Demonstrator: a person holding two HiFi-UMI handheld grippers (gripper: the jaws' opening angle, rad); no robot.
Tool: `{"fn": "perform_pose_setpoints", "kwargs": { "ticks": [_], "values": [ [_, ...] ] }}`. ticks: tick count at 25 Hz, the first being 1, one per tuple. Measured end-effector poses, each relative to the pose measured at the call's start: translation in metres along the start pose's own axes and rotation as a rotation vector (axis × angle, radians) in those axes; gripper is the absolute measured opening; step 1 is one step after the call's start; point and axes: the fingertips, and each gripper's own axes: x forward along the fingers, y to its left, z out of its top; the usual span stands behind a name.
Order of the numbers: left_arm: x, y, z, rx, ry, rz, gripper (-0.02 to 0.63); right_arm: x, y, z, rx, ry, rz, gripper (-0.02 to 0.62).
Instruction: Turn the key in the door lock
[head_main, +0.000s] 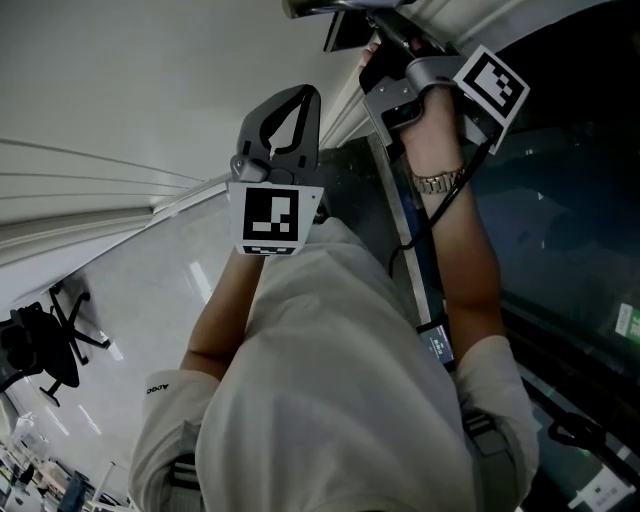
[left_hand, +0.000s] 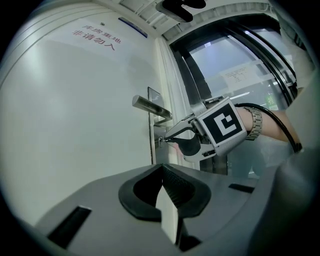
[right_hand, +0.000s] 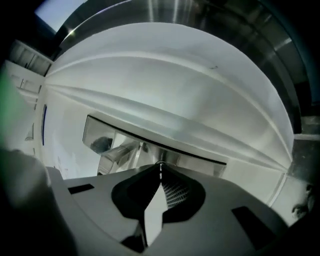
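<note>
On the white door (left_hand: 75, 125) a metal lock plate (left_hand: 152, 150) carries a lever handle (left_hand: 150, 106). My right gripper (left_hand: 162, 139) points level at the plate just under the handle. Its jaws are shut on the thin key (right_hand: 160, 166), whose edge shows as a sliver between the tips in the right gripper view. The plate (right_hand: 125, 142) fills that view close ahead. My left gripper (left_hand: 162, 172) hangs back from the door, to the left of the right one, shut with nothing in it. In the head view the left gripper (head_main: 298, 95) sits centre, and the right gripper (head_main: 378, 45) reaches the door's edge at the top.
A dark-framed glass panel (left_hand: 235, 65) stands right of the door. The person's wrist with a watch (head_main: 437, 181) and a cable run behind the right gripper. An office chair (head_main: 45, 345) is far off at the left.
</note>
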Motion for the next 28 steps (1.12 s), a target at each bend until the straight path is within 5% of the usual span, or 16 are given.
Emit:
{"fn": "perform_pose_setpoints", "kwargs": {
  "ticks": [3, 5, 7, 9, 16, 28],
  "values": [
    [0.002, -0.003, 0.000, -0.001, 0.003, -0.006, 0.011, 0.001, 0.006, -0.002, -0.104, -0.001, -0.004, 0.012],
    [0.003, -0.003, 0.002, 0.000, 0.004, -0.009, 0.011, 0.002, 0.014, -0.007, -0.186, 0.028, 0.028, 0.129],
    [0.003, -0.003, 0.001, 0.001, 0.005, -0.012, 0.011, 0.000, 0.016, -0.010, -0.278, 0.047, 0.033, 0.163],
    [0.002, -0.003, -0.001, 0.000, 0.006, -0.014, 0.011, -0.005, 0.014, -0.009, -0.460, 0.041, -0.007, 0.178],
    [0.003, -0.007, -0.004, -0.003, 0.012, -0.030, 0.011, -0.016, 0.031, -0.015, -1.354, 0.037, -0.159, 0.207],
    [0.001, -0.005, -0.003, 0.000, 0.011, -0.031, 0.011, -0.007, 0.018, -0.029, -2.119, 0.070, -0.416, 0.204]
  ]
}}
